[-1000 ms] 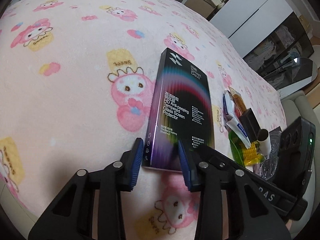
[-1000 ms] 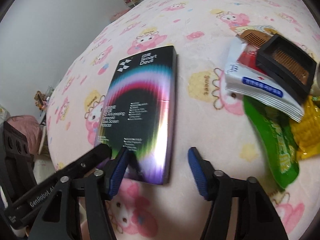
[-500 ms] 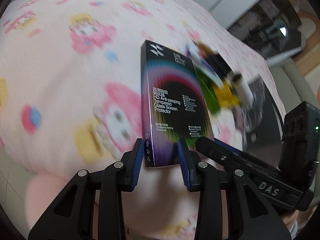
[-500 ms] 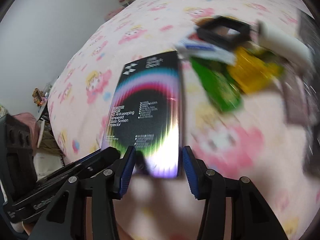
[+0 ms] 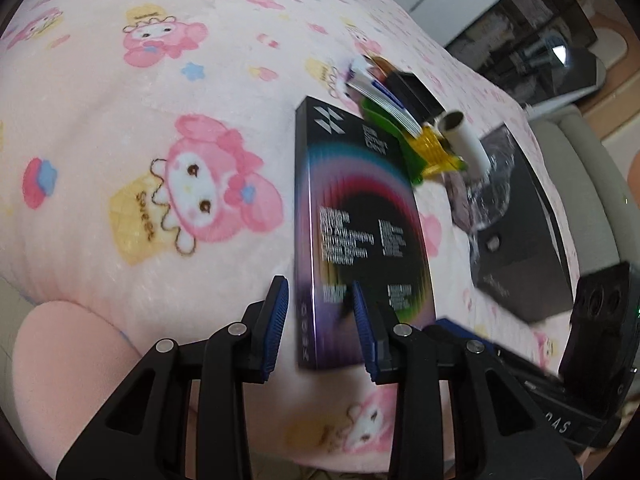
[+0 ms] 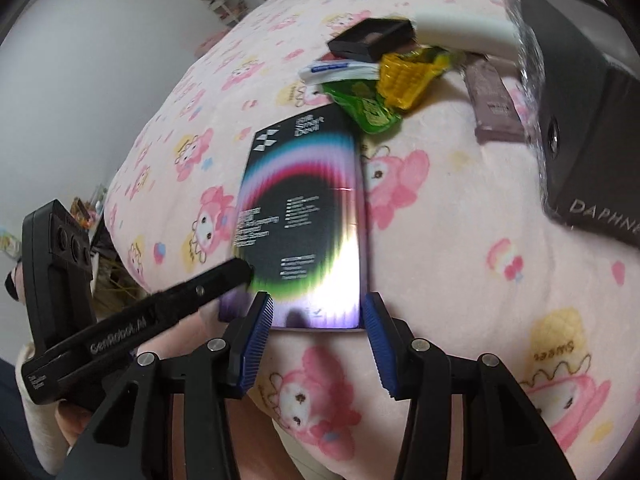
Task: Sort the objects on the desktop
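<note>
Both claws hold the same thing: a flat black box (image 5: 360, 224), a screen protector pack, gripped at its near end and lifted clear of the pink blanket (image 5: 140, 100). The left claw (image 5: 318, 320) is clenched across the box's left corner, one finger on the side edge, the other on its face. The right claw (image 6: 316, 332) spans the full width of the near edge, seemingly to steady a wide, thin pack that one grip would let tip. Beyond its far end lies a heap (image 6: 372, 76) of packets, a small black tray and a white tube. A big dark carton (image 6: 580, 120) sits at the right, perhaps the destination.
</note>
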The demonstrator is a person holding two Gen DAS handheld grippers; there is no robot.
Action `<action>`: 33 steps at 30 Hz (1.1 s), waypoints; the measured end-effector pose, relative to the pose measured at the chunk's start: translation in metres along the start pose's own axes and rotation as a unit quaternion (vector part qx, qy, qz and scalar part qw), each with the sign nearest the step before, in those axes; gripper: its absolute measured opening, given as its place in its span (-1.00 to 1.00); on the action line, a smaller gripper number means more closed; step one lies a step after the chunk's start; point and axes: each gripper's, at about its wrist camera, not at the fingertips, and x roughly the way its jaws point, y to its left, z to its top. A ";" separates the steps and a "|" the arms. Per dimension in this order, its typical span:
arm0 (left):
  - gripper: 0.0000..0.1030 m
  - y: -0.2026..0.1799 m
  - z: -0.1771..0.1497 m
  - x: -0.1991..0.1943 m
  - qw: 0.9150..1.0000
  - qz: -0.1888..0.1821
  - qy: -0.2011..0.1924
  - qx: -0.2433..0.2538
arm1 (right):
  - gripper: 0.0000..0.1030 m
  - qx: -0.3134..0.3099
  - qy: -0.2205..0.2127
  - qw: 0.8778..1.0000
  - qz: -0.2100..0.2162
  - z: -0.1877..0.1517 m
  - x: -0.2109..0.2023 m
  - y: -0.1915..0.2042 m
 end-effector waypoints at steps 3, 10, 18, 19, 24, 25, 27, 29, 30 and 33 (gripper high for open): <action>-0.36 -0.005 -0.001 0.004 1.000 0.005 0.000 0.002 | -0.12 0.007 0.007 1.000 -0.003 0.010 0.001 0.003; -0.35 -0.003 -0.005 0.006 1.000 0.004 0.000 -0.002 | -0.11 -0.008 0.014 0.999 -0.037 0.024 0.019 0.003; -0.34 -0.008 -0.015 0.000 1.000 0.003 0.004 0.013 | -0.12 -0.029 0.026 0.999 -0.029 0.011 0.018 0.005; -0.34 -0.009 -0.017 -0.001 1.000 0.003 0.007 0.017 | -0.12 -0.038 0.028 0.998 -0.030 0.007 0.016 0.006; -0.25 -0.015 -0.034 -0.002 0.998 0.000 0.041 0.039 | -0.12 -0.040 0.045 0.998 -0.022 -0.017 0.002 0.002; -0.25 -0.017 -0.037 -0.002 0.998 -0.001 0.048 0.046 | -0.12 -0.042 0.050 0.998 -0.021 -0.022 -0.001 0.001; -0.25 -0.021 -0.042 -0.002 0.997 -0.006 0.060 0.057 | -0.12 -0.050 0.058 0.997 -0.025 -0.030 -0.006 -0.002; -0.25 -0.022 -0.042 0.001 0.997 -0.009 0.060 0.054 | -0.12 -0.046 0.057 0.997 -0.026 -0.032 -0.009 -0.007; -0.25 -0.021 -0.041 0.002 0.997 -0.011 0.060 0.052 | -0.12 -0.039 0.054 0.997 -0.025 -0.031 -0.009 -0.010; -0.26 -0.019 -0.035 0.005 0.999 -0.014 0.031 0.035 | -0.12 -0.018 0.040 0.999 -0.025 -0.025 -0.009 -0.017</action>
